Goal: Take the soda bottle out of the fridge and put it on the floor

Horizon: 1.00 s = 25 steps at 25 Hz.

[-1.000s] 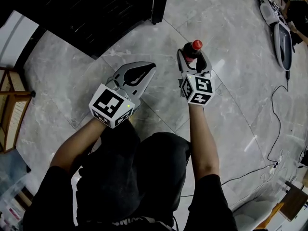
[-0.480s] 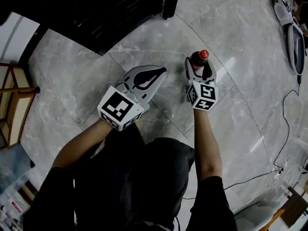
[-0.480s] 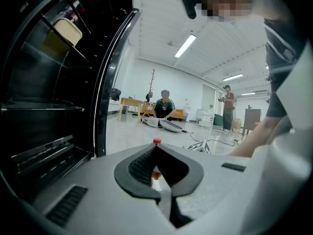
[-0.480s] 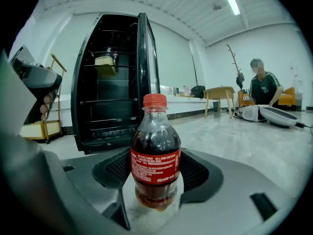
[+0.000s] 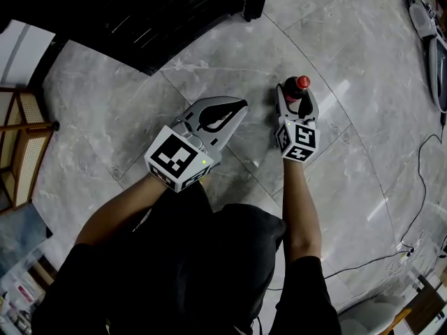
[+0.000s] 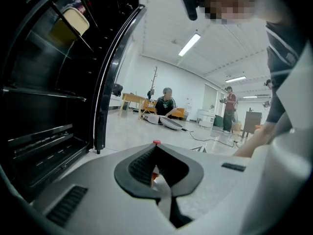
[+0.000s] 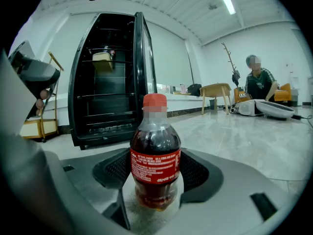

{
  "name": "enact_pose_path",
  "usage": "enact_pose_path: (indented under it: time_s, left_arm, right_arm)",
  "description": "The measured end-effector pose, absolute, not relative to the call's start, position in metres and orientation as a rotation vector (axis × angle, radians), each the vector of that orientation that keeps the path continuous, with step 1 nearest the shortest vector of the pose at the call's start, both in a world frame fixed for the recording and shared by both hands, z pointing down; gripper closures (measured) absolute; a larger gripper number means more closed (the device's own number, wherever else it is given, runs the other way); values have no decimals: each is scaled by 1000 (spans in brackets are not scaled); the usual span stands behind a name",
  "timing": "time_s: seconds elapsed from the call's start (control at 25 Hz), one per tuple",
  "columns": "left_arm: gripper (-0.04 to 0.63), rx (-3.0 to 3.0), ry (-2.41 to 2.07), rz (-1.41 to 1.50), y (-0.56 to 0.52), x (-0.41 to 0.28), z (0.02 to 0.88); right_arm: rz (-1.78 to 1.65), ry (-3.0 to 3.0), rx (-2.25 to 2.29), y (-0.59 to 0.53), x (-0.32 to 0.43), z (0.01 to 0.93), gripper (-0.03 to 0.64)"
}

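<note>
Marble floor [image 5: 105, 117], our right gripper [image 5: 297, 98] clasping the soda bottle [image 7: 155, 146], red label [image 7: 155, 167] print unreadable, our left gripper [image 5: 239, 107] clenched, open fridge [image 7: 105, 97] beyond

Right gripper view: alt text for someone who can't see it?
A red-capped soda bottle stands upright between the right gripper's jaws, which press its sides. Behind it, an open black fridge stands on the grey floor.

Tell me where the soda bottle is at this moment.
In the head view the soda bottle stands upright right of centre, between the jaws of the right hand-held gripper, over the marble floor, near the black fridge.
</note>
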<state>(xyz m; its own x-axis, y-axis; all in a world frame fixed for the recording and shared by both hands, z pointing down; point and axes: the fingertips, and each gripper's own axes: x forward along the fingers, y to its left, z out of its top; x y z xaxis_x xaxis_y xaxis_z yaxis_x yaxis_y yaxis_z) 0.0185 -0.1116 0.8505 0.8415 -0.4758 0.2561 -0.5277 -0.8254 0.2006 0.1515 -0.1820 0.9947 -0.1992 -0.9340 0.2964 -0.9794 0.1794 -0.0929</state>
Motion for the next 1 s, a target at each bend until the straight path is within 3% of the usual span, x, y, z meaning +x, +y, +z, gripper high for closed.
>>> enact_pose_path:
  time_s: [1.0]
  left_arm:
    - [589,2723,-764,334,-104,20,866]
  right_arm:
    - [375,-2308,1942,-171,143,1019,304]
